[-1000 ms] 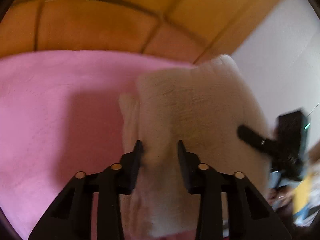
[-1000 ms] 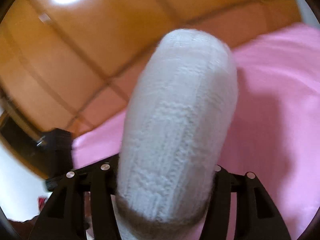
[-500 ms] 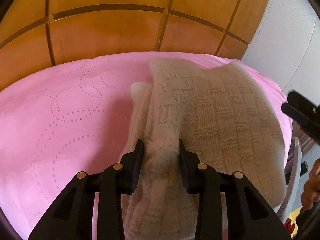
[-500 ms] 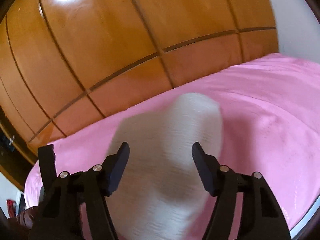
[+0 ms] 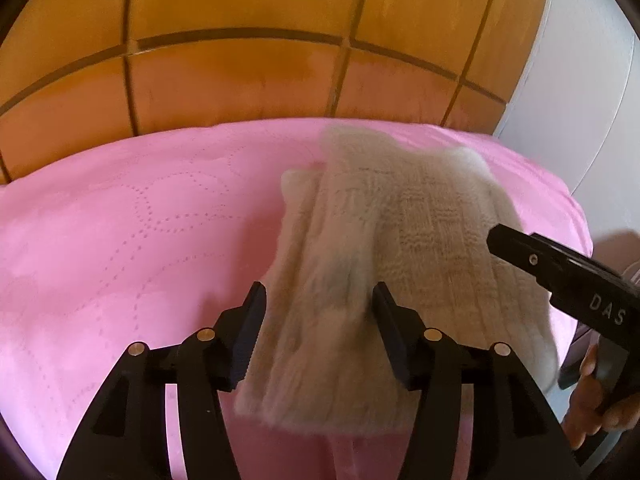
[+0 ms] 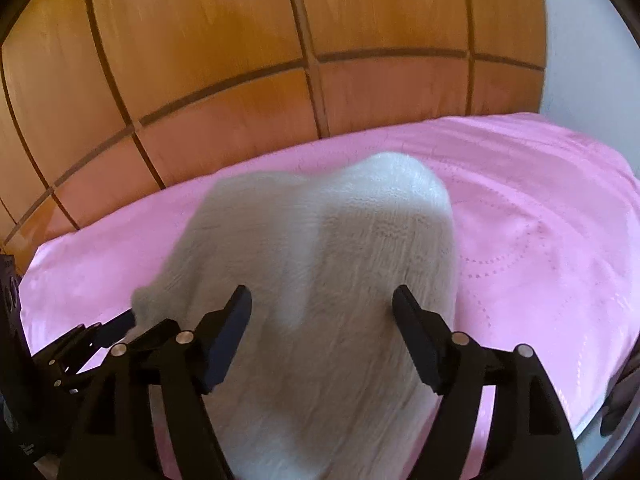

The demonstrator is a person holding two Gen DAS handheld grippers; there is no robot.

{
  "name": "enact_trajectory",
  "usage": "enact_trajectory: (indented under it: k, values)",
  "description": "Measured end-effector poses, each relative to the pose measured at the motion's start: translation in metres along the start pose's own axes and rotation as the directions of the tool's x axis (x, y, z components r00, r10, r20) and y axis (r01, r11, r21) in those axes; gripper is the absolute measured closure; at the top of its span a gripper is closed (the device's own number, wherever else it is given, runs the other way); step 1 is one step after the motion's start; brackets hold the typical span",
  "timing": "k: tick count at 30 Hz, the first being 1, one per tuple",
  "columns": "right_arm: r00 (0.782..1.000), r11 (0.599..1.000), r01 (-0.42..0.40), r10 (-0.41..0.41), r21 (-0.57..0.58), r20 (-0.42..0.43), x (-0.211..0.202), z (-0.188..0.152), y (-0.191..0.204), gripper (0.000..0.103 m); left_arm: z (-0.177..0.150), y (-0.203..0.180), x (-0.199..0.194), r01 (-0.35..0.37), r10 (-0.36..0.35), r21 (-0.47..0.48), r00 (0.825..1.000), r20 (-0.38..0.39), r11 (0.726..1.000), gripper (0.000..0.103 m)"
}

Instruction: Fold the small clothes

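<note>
The folded cream knitted garment point(image 5: 400, 240) is lying on the pink quilted bedspread point(image 5: 120, 240). The left gripper point(image 5: 318, 316) is spreading its jaws, having just been opening, the knit's near edge lying loose between them. The right gripper point(image 6: 322, 320) is likewise widening over the garment, pads clear.

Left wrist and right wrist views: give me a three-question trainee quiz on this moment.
1. True or false: the knitted garment lies on the pink bedspread.
2. The left gripper jaws are: A) clamped on the garment B) apart, garment between them, pads clear C) out of view.
3. What stands behind the bed?

Key
1. True.
2. B; they have just been opening, as have the right gripper jaws.
3. Wooden panelling.
</note>
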State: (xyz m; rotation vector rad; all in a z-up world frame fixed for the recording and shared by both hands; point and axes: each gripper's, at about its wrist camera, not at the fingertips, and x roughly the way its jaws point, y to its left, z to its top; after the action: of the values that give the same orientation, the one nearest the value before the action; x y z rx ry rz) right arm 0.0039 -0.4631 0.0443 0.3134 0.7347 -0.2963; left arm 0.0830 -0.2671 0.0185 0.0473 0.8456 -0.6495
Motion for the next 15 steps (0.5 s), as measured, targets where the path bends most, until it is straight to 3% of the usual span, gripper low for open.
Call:
enact_trajectory:
  k: [7, 10, 15]
  values:
    - [0.994, 0.996, 0.082, -0.083, 0.02, 0.065, -0.038, -0.024, 0.022, 0.016, -0.011, 0.007, -0.037, -0.049, 0.049, -0.006, 0.996, 0.07, 0.999, 0.048]
    - [0.991, 0.993, 0.11, -0.112, 0.031, 0.079, -0.046, -0.038, 0.029, 0.008, -0.019, 0.009, -0.055, -0.067, 0.069, -0.023, 0.99, 0.124, 0.997, 0.031]
    - [0.977, 0.983, 0.169, -0.176, 0.068, 0.12, -0.062, -0.059, 0.034, 0.002, -0.034, 0.012, -0.077, -0.098, 0.103, -0.037, 0.98, 0.169, 0.994, 0.031]
